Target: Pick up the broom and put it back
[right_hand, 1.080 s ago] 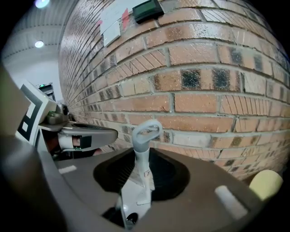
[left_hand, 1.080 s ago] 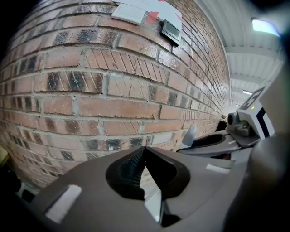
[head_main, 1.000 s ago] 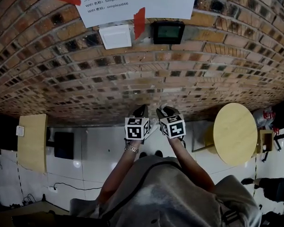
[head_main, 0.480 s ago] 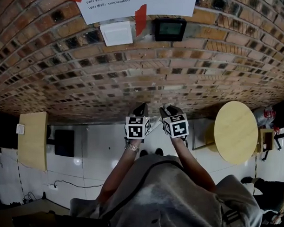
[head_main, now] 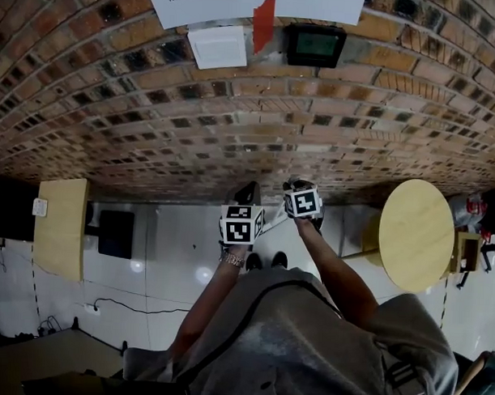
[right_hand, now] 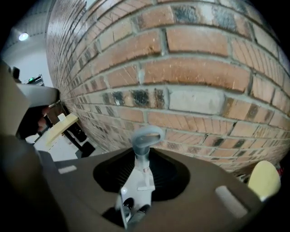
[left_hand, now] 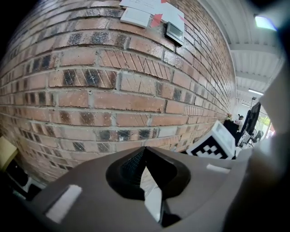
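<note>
Wall: brick wall [left_hand: 136, 90] close ahead
Jaws: left gripper [left_hand: 145, 148] tips together, white strip [left_hand: 153, 204] behind them
Alongside: right gripper [left_hand: 212, 146] cube

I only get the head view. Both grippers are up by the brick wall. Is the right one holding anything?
Observer: Yes, the right gripper has its fingers shut on a white broom handle.
Operator: What's at the handle's tip?
Observer: A grey hanging loop, poking out past the fingers toward the brick wall.
Operator: And the left one?
Observer: The left gripper has its fingertips together; whether they pinch anything, I can't tell.
</note>
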A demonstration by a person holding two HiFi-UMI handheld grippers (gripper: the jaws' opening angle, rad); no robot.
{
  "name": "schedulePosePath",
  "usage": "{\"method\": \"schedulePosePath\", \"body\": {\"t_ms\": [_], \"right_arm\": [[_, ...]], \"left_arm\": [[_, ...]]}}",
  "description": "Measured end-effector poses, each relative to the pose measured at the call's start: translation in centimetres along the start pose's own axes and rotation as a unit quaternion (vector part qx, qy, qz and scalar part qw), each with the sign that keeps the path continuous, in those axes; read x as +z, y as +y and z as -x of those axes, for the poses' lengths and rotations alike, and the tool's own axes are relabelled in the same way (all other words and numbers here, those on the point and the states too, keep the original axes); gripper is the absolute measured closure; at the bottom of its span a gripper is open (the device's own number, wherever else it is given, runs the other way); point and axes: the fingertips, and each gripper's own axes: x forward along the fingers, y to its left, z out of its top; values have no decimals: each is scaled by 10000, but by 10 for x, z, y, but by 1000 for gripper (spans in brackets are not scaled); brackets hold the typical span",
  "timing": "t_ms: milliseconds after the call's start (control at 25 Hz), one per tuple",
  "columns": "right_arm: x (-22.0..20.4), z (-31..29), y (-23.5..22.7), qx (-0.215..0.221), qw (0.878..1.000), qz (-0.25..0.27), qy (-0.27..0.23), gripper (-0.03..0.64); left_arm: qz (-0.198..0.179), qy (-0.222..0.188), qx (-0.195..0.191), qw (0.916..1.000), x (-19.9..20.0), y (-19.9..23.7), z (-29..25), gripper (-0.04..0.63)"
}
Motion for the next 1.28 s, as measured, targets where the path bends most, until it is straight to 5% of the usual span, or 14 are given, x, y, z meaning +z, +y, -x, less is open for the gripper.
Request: {"method": "schedulePosePath", "body": {"t_ms": [280, 560, 640, 840, 1080, 1280], "right_arm": [[-18, -68, -21, -144, 9982, -134, 568, 518], [5, -97, -49, -370, 9989, -92, 291, 515], [10, -97, -50, -398, 9989, -93, 221, 462], [6, -87, -44, -315, 9992, -156, 203, 420], [-5, -50, -32, -70, 9995, -305, -54, 430], [-14, 5, -3, 469, 9931, -903, -578, 475]], "left_arm": [[245, 179, 466, 9985, -26, 29, 22, 595], [484, 418, 885, 9940, -54, 55, 35, 595], [517, 450, 934, 9933, -57, 57, 37, 595], [527, 398, 892, 9938, -54, 51, 32, 595], [414, 377, 739, 9957, -50, 30, 24, 595], [191, 535, 468, 9973, -59, 2, 13, 595]]}}
